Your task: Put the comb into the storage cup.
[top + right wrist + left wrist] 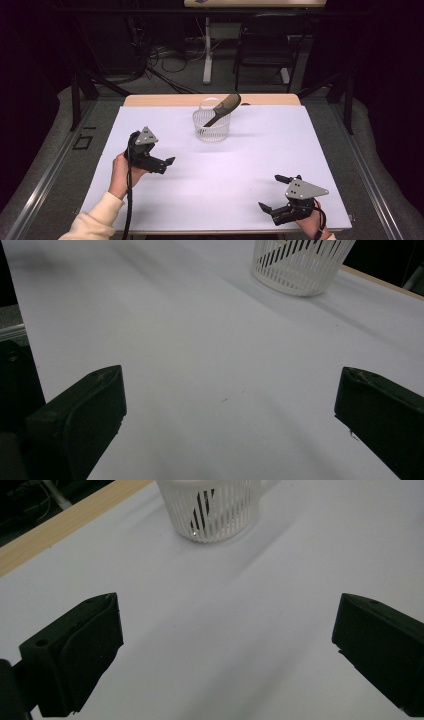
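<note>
- The left gripper (pixel 169 161) is held low over the white sheet (pixel 250 150) at the left, its hand (pixel 121 172) gripping from behind with the forearm coming in from the bottom edge. It aims right and slightly away; its own view shows the jaws wide apart with nothing between them.
- The basket (pixel 212 126) stands upright near the sheet's far edge, about midway across and well apart from both grippers, with bare sheet between.
- The brush (pixel 223 110) leans inside the basket, handle down, its dark head rising past the rim; its long axis slants up toward the far right.
- The right gripper (pixel 274 191) sits at the near right, pointing left, jaws spread wide and empty.
</note>
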A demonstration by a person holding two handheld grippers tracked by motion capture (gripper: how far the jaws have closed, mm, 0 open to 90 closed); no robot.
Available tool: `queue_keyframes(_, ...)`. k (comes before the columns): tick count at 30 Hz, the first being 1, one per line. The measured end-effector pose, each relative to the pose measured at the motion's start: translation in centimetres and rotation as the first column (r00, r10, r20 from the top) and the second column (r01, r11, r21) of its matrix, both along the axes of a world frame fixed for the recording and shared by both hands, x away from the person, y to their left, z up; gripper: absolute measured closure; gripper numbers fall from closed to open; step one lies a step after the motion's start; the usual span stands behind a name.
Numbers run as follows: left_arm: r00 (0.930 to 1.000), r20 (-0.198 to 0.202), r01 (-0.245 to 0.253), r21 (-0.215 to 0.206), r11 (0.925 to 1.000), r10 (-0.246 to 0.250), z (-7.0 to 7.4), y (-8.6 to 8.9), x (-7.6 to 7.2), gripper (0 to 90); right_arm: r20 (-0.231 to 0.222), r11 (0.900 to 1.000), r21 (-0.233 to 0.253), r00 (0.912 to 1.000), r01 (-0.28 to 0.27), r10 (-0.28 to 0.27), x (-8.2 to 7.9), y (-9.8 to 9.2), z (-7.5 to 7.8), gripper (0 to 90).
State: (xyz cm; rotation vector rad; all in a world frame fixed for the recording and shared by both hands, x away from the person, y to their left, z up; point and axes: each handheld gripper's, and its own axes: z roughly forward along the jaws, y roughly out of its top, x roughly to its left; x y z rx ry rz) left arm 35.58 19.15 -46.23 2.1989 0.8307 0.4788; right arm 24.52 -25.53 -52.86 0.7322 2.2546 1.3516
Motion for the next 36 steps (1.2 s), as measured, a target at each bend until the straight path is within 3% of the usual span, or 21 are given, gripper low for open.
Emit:
queue_keyframes(17,0.9999,-0.006,0.009,-0.046,0.9989,-0.009,-1.8,0.9,-2.9,0.1,-0.002,1.0,-0.001,1.0,0.0,0.0,0.0,0.0,0.0,0.0)
queue_keyframes(36,0.9998,-0.021,-0.007,-0.093,0.9957,0.005,-4.3,2.0,-5.2,0.1,-0.003,1.0,-0.002,1.0,0.0,0.0,0.0,0.0,-0.1,0.0)
